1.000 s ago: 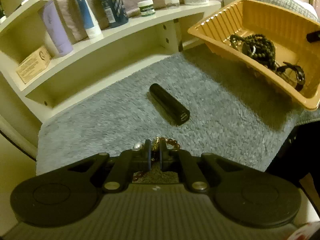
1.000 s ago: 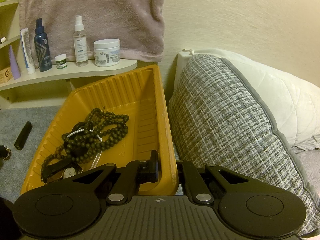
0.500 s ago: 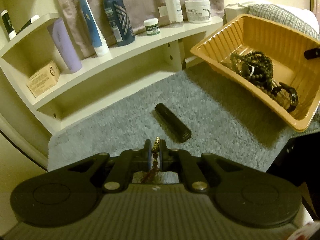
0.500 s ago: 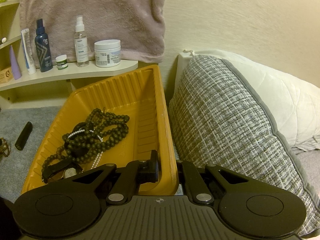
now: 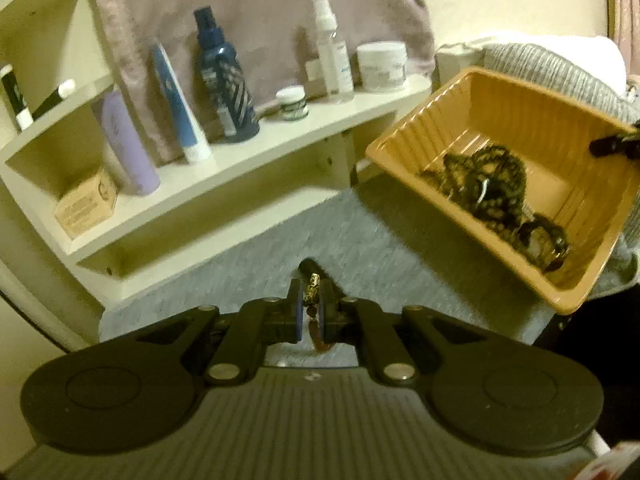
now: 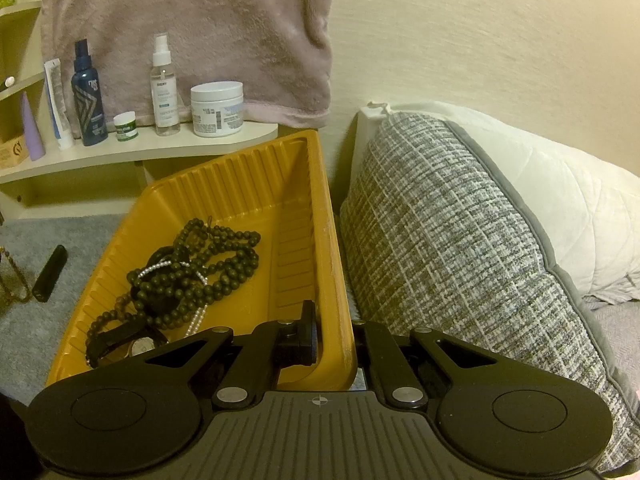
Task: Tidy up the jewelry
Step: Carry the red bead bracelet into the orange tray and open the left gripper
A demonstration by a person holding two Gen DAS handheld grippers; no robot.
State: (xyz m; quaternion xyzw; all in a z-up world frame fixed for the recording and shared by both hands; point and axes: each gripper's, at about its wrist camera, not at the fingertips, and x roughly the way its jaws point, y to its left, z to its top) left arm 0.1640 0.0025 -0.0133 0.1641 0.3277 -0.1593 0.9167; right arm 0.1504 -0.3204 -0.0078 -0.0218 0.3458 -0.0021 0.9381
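Note:
My left gripper is shut on a gold-and-brown beaded bracelet, which hangs between the pads above the grey mat. The same chain dangles at the left edge of the right wrist view. My right gripper is shut on the right wall of the yellow tray, holding it tilted. The tray holds dark bead necklaces, a pearl strand and a watch. The tray sits to the right of the left gripper.
A black cylinder lies on the mat, mostly hidden behind the left fingers in the left wrist view. A cream shelf carries bottles, tubes and jars under a hanging towel. A checked pillow stands right of the tray.
My left gripper has risen off the mat with the bracelet, which now hangs free. The black cylinder has slipped behind its fingers. The right gripper and the tray have not moved.

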